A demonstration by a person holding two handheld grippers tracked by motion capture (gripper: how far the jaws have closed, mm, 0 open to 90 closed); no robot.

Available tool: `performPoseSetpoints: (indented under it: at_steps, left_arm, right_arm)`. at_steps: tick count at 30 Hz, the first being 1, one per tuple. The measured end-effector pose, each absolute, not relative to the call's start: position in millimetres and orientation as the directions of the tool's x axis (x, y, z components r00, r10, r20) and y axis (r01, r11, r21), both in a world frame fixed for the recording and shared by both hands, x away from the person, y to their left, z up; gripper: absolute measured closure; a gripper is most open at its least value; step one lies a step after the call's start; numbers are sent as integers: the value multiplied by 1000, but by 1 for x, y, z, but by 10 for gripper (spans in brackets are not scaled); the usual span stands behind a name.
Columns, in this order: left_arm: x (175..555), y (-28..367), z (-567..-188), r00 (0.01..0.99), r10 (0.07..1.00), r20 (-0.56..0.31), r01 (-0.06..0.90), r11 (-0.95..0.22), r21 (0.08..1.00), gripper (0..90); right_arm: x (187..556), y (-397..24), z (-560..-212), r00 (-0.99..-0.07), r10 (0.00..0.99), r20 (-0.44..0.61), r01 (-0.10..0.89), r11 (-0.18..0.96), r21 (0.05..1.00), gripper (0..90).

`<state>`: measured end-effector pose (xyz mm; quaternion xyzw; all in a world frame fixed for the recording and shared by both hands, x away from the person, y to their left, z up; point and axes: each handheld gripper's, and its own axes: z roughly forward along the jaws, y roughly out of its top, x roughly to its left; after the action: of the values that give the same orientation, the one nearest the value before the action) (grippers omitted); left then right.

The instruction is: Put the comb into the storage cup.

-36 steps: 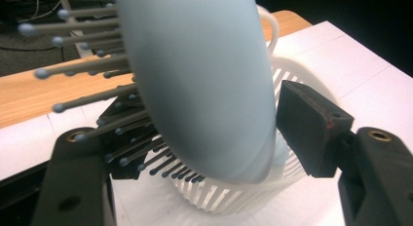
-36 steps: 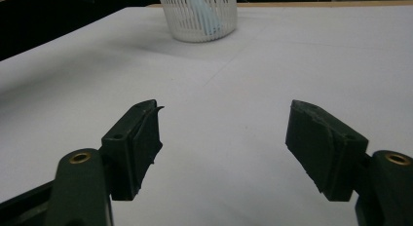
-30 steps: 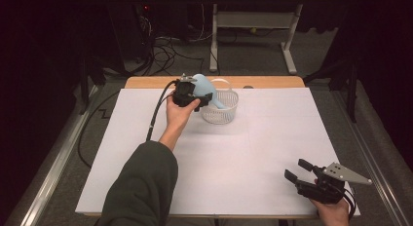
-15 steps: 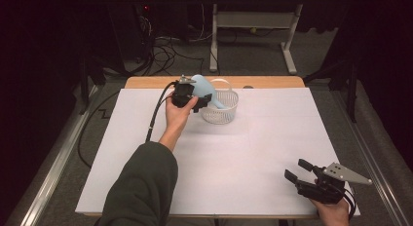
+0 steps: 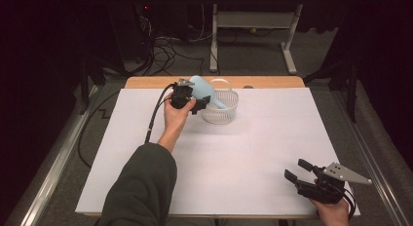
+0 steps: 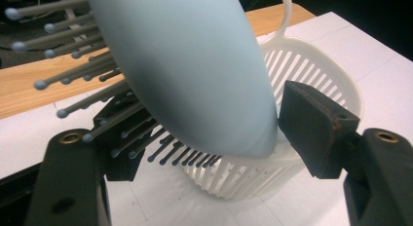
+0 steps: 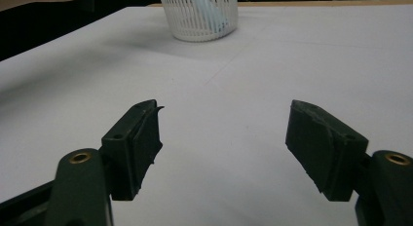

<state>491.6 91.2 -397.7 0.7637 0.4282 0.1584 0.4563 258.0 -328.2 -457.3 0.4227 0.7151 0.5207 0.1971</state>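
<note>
The light-blue hairbrush (image 6: 195,75) stands tilted with its handle end inside the white basket (image 5: 220,109), which sits on the white table cover (image 5: 253,153) at the 12 o'clock side of the table. The brush head leans out over the basket rim toward 10 o'clock. The left gripper (image 6: 209,138) is positioned at the brush head; its jaws have just been opening. In the left gripper view the brush lies between them: the bristles reach the left pad, and the right pad stands just beside the back of the brush. The right gripper (image 7: 224,148) rests near the table's 5 o'clock corner, jaws spread wide, nothing between them, well apart from the basket.
</note>
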Motion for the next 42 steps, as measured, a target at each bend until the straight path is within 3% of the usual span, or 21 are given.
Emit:
performPoseSetpoints:
  at_steps: [42]
  left_arm:
    - [482, 103, -399, 587, 797, -143, 493, -212, 844, 260]
  right_arm:
    - [258, -328, -457, -563, 811, 157, 399, 101, 911, 293]
